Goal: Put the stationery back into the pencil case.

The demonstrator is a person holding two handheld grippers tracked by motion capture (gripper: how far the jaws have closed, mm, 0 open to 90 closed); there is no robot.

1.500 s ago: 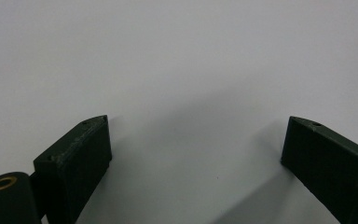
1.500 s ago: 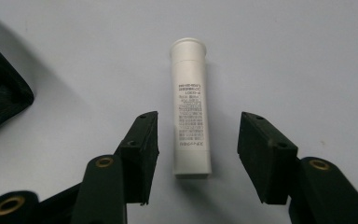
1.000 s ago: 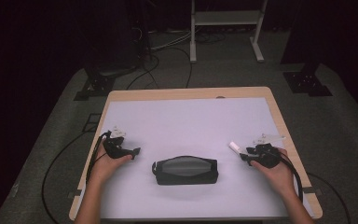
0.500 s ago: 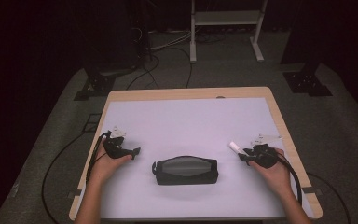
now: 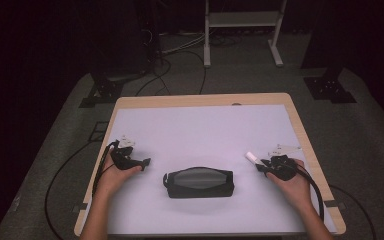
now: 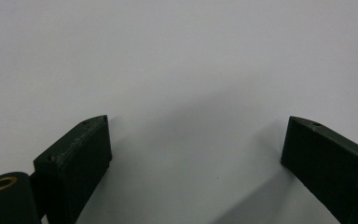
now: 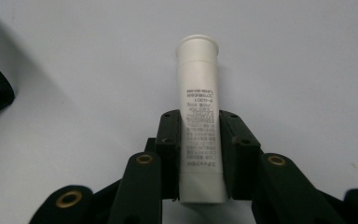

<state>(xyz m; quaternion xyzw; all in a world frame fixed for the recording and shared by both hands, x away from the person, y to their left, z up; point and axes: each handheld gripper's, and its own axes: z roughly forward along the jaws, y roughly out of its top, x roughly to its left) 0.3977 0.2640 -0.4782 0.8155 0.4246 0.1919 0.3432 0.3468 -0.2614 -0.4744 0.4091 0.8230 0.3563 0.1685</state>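
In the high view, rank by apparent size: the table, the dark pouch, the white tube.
1. table
2. dark pouch
3. white tube, clamped in the right gripper; clearly smallest.

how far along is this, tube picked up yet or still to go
Done: the right gripper has just closed on the white tube. In hand: that grip. Left: the dark pouch lies shut and untouched mid-table; the left gripper waits open, holding nothing.

Right gripper [image 7: 200,154] closed on tube [image 7: 199,116]
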